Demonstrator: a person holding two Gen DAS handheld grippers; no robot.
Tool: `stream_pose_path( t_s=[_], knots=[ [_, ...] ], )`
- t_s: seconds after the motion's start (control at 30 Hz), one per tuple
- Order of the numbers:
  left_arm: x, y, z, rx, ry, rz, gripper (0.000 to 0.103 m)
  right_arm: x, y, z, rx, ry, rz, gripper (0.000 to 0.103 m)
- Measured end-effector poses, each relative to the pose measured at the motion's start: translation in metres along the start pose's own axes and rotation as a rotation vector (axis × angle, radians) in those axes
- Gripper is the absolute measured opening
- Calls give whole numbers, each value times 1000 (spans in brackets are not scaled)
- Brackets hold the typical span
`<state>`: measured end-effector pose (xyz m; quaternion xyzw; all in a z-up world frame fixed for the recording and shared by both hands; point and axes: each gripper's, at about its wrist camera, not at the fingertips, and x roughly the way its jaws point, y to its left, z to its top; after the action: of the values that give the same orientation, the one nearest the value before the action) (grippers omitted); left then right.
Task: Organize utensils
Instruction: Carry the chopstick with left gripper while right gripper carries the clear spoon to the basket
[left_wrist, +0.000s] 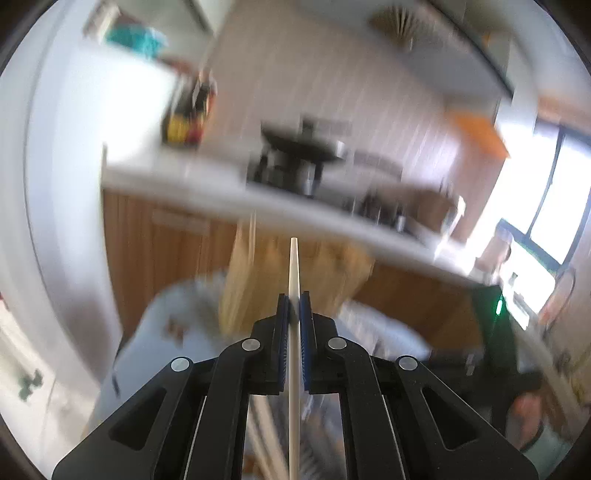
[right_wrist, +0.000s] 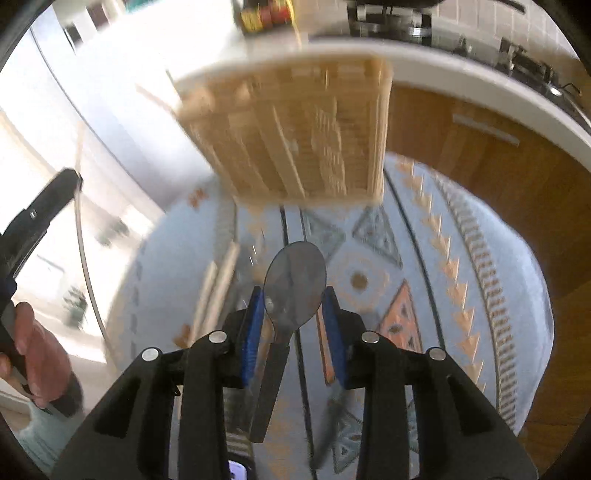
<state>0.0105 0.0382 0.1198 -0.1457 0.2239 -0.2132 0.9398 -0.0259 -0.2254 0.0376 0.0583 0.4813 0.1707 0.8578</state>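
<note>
My left gripper (left_wrist: 294, 300) is shut on a thin white chopstick (left_wrist: 293, 280) that sticks out ahead between the blue pads, held in the air. My right gripper (right_wrist: 294, 295) is shut on a metal spoon (right_wrist: 295, 280) with a dark handle; the bowl sits between the blue pads, above a patterned round cloth (right_wrist: 424, 258). A wooden slatted utensil organizer (right_wrist: 295, 125) stands ahead of the spoon; it also shows blurred in the left wrist view (left_wrist: 258, 280). More pale chopsticks (right_wrist: 218, 280) lie on the cloth left of the spoon.
A white kitchen counter (left_wrist: 221, 184) with a stove and pots runs behind, with wooden cabinet fronts (right_wrist: 461, 147) below. A white fridge (left_wrist: 74, 184) is at the left. The other hand and black gripper body (right_wrist: 33, 221) show at the left of the right wrist view.
</note>
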Motion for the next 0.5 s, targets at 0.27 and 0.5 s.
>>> stream_pose_path(
  t_s=[0.27,0.5],
  knots=[
    [-7,-39,57,29,-321,-3,3,-78,19,56,-35,-344,-108,29],
    [31,-64,76,-4,-440,-6,4,-96,25,100,-63,-543,-273,29]
  ],
)
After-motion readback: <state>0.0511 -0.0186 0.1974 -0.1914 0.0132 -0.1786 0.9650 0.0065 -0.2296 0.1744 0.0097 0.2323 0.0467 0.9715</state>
